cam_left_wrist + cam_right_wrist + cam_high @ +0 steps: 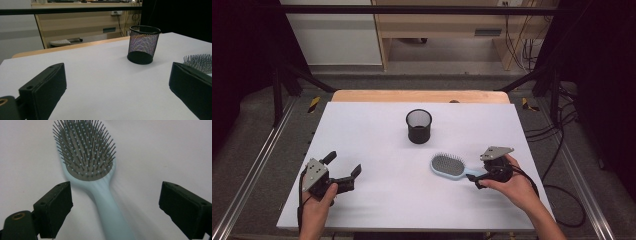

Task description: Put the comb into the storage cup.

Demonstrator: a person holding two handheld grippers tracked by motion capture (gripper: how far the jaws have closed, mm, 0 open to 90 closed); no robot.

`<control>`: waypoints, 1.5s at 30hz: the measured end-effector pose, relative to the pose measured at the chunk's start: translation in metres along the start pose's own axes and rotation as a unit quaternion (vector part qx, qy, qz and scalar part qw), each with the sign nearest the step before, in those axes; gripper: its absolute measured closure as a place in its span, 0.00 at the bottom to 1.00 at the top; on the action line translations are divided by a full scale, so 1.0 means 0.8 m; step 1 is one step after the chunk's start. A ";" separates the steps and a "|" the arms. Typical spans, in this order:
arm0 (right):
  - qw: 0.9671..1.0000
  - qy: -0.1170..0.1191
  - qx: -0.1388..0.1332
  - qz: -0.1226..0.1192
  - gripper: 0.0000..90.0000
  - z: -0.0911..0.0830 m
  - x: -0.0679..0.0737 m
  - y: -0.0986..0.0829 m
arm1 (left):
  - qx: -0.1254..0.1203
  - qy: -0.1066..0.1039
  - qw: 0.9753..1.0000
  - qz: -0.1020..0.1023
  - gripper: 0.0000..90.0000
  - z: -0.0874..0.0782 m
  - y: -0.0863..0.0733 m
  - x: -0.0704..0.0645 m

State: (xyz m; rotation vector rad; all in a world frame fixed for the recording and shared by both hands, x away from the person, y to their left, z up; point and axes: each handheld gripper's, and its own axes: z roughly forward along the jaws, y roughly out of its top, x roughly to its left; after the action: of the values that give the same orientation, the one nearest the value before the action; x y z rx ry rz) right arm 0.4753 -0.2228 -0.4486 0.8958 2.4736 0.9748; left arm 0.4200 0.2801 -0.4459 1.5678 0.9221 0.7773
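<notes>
A black mesh cup (419,126) stands upright near the middle of the white counter (377,150), toward its far edge; from the high view its inside looks dark and nothing rises above its rim, and the left gripper view sees through the mesh (143,45) to a bare dark bottom. The pale blue hairbrush (451,167) lies bristles-up on the counter, near and to the right of the cup, its handle pointing toward the person's right hand. The right gripper (482,178) sits over the end of that handle with its jaws spread; the right gripper view shows the handle (110,207) running between the two jaws without touching either — a gap that the high view, where the hand and gripper body cover the handle's end, does not reveal. The left gripper (343,169) rests at the near left of the counter, well apart from the brush, jaws wide open and holding nothing. In its own view the brush appears as a patch of bristles (200,62) behind the right-hand jaw — the rest is cut off. The handle's tip is out of frame in the right gripper view.
</notes>
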 end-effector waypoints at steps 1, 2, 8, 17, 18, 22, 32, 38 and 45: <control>1.000 0.002 0.003 -0.002 0.13 0.001 0.000 0.000 | 0.001 -0.001 1.000 0.000 0.01 0.001 0.000 0.000; 1.000 0.003 0.007 -0.004 0.13 0.002 -0.001 0.000 | 0.003 -0.001 1.000 0.000 0.01 0.001 -0.001 0.000; 1.000 0.007 0.022 -0.013 0.12 0.006 0.000 -0.001 | 0.006 0.001 1.000 -0.001 0.01 0.001 -0.002 0.002; 0.999 0.008 0.040 -0.030 0.27 0.008 0.002 0.008 | 0.007 0.002 1.000 -0.001 0.01 0.002 -0.002 0.003; 0.999 0.008 0.040 -0.030 0.27 0.008 0.002 0.008 | 0.008 0.001 1.000 -0.001 0.01 0.002 -0.002 0.003; 0.998 0.019 0.052 -0.034 0.33 0.012 0.003 0.011 | 0.008 0.003 1.000 0.001 0.01 0.002 -0.002 0.003; 0.996 0.030 0.070 -0.047 0.44 0.021 0.004 0.008 | 0.014 0.005 1.000 0.007 0.02 0.003 -0.004 0.003; 0.995 0.038 0.076 -0.050 0.49 0.027 0.004 0.007 | 0.018 0.007 1.000 0.011 0.02 0.004 -0.004 0.003; 0.994 0.047 0.083 -0.048 0.55 0.031 0.001 0.006 | 0.020 0.007 1.000 0.013 0.02 0.004 -0.004 0.002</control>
State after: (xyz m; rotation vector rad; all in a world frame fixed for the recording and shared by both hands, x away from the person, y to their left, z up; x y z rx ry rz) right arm 0.4896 -0.2074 -0.4631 0.7873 2.6823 0.8045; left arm 0.4234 0.2805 -0.4498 1.6128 0.9347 0.7937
